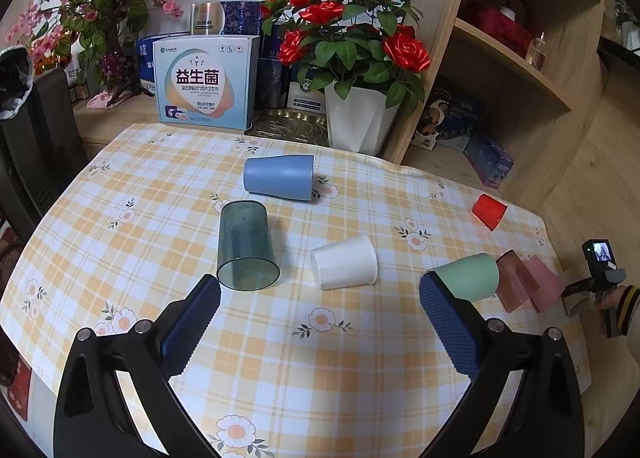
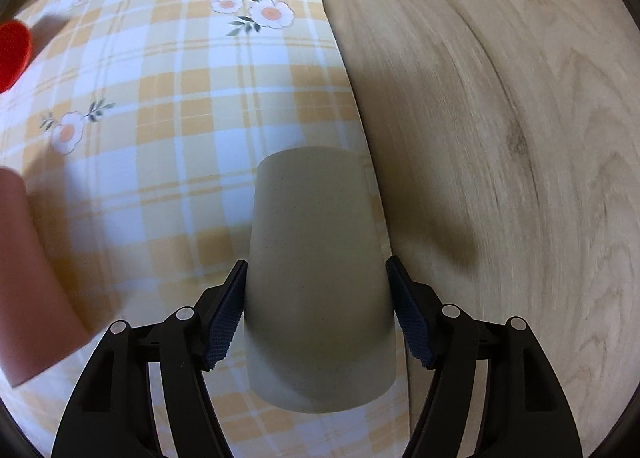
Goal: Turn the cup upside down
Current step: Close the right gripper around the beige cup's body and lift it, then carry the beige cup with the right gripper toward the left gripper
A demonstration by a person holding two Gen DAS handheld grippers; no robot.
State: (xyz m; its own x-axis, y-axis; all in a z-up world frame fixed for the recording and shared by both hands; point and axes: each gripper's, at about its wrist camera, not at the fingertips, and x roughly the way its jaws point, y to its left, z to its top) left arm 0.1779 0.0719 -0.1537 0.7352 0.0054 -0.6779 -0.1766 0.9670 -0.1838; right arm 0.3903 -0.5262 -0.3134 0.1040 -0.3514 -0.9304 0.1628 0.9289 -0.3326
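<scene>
My right claw (image 2: pixel 316 310) clamps the beige cup (image 2: pixel 318 282) over the tablecloth (image 2: pixel 168 106) edge; if the grip slips mid-turn, I judge it falls to the floor (image 2: pixel 500 138). The pink cup (image 2: pixel 28 278) lies close enough to knock. My left claw (image 1: pixel 320 298) hangs apart, empty.

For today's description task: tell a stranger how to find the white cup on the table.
Start at the checked tablecloth with its flower prints, in front of the red rose pot. Near its middle, the white cup lies on its side between a smoky transparent cup and a green cup. It is the only opaque white one.
</scene>
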